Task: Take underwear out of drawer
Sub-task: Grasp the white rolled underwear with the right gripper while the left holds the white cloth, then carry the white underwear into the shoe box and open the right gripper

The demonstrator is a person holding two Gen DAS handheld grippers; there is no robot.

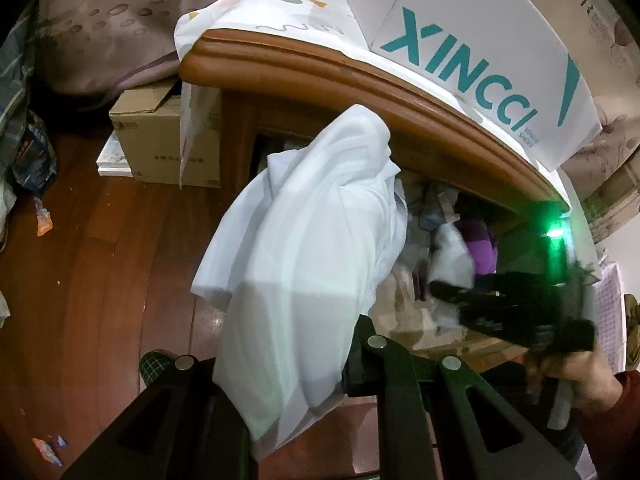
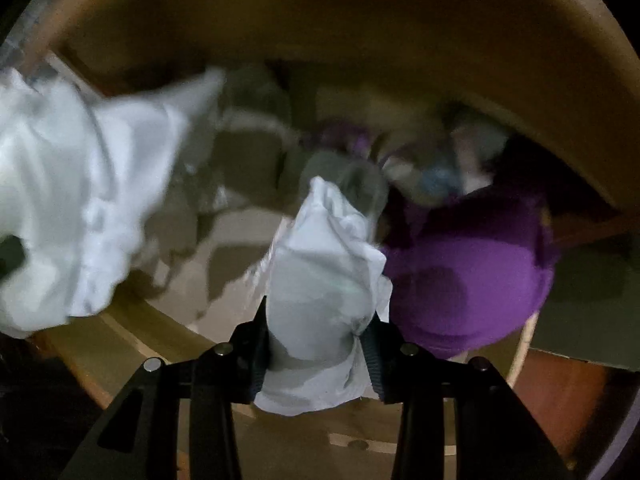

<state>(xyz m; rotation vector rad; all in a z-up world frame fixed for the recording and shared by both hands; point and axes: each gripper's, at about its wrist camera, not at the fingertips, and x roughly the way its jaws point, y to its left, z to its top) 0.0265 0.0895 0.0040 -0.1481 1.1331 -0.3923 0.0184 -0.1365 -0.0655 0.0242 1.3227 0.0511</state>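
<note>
Your left tool (image 1: 304, 364) is clamped tight on a large white garment (image 1: 304, 240), which hangs draped out in front of the open drawer (image 1: 448, 340), over the dark wood floor (image 1: 100, 280). Your right tool (image 2: 316, 354) is closed on a smaller bundle of white underwear (image 2: 320, 280), the cloth bunched between its ribbed pads (image 2: 370, 354) and held above the drawer's contents. Just to the right of that bundle, in the drawer, lies a purple garment (image 2: 468, 272); further back is a jumble of grey and pale clothes, too blurred to name. In the right wrist view the large white garment (image 2: 72, 208) shows at the left edge. From the left wrist view you can see your right hand (image 1: 576, 376) gripping its tool's handle, with a green light (image 1: 556, 236) glowing on it. On the wooden cabinet top (image 1: 320, 68) above the drawer sit a patterned white cloth (image 1: 280, 8) and a white box printed XINCCI (image 1: 480, 40). A cardboard box (image 1: 160, 132) stands on the floor beside the cabinet.
</note>
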